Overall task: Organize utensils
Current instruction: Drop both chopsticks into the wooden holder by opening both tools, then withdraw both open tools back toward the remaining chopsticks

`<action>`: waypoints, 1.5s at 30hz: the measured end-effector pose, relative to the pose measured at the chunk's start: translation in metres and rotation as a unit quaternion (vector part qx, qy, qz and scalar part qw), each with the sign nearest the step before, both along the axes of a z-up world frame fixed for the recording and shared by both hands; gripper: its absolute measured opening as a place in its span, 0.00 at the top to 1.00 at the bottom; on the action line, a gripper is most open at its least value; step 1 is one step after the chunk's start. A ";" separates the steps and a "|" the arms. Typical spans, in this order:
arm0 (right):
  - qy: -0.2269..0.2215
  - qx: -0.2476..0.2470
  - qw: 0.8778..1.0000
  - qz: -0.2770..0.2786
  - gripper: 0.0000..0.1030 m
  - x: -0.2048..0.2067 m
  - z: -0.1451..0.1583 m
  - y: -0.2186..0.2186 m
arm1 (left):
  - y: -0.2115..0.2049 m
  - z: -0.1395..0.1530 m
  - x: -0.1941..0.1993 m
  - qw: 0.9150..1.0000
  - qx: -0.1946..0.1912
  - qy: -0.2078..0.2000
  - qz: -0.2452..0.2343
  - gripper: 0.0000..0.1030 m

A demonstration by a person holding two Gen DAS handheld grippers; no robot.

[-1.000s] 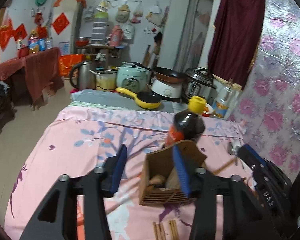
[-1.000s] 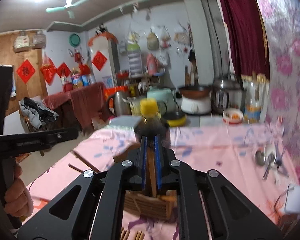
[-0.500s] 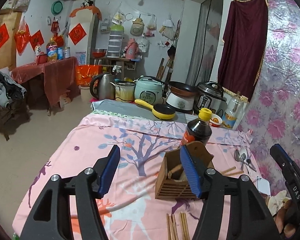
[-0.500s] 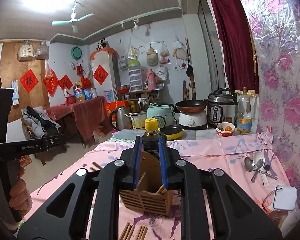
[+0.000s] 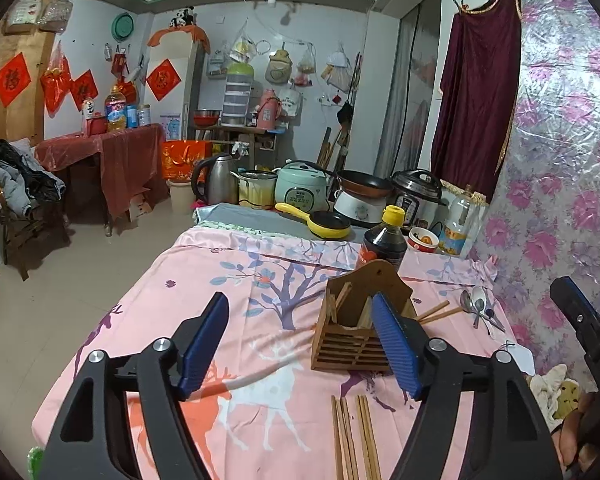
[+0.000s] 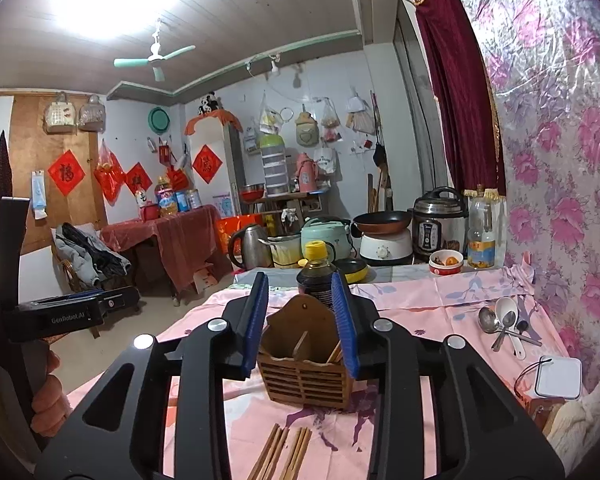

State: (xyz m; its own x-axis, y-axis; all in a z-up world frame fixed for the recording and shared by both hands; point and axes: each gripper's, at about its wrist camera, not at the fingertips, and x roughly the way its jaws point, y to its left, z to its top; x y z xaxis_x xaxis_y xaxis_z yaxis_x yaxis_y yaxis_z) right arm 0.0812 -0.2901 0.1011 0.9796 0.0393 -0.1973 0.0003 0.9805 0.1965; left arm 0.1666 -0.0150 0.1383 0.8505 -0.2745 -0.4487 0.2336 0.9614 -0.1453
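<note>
Both jaws have just been opening: the right hand-held gripper (image 6: 302,324) is spreading and gripping nothing, the wooden utensil holder (image 6: 306,364) standing free on the desk (image 5: 228,300) beyond its tips. The left hand-held gripper (image 5: 300,344) is gaping empty. Loose chopsticks (image 5: 354,436) are lying below, probably next.

One wooden holder (image 5: 356,332), one sauce bottle (image 5: 384,240), perhaps four loose chopsticks (image 5: 354,436), three spoons (image 6: 504,324).
</note>
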 end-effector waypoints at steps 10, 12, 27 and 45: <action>-0.023 -0.001 1.000 0.006 0.54 -0.050 -0.006 0.016 | 0.016 -0.013 -0.053 1.000 -0.009 -0.014 0.018 0.18; -0.021 -0.001 1.000 0.007 0.52 -0.058 -0.012 0.019 | 0.019 -0.021 -0.061 1.000 -0.008 -0.011 0.020 0.17; 0.070 0.004 0.998 0.004 0.51 -0.075 -0.097 0.019 | 0.013 -0.131 -0.081 0.996 0.034 0.083 0.026 0.15; 0.245 -0.030 0.968 0.048 0.51 -0.062 -0.224 0.049 | -0.001 -0.251 -0.088 0.980 0.077 0.184 -0.023 0.15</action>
State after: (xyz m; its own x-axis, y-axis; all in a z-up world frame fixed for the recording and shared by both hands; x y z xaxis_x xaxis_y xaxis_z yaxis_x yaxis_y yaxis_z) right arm 0.0193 -0.2415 -0.1227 0.7608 0.0997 -0.6412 -0.0130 0.9903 0.1385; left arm 0.0786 -0.0163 -0.1128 0.6111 -0.2134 -0.7622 0.2356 0.9684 -0.0822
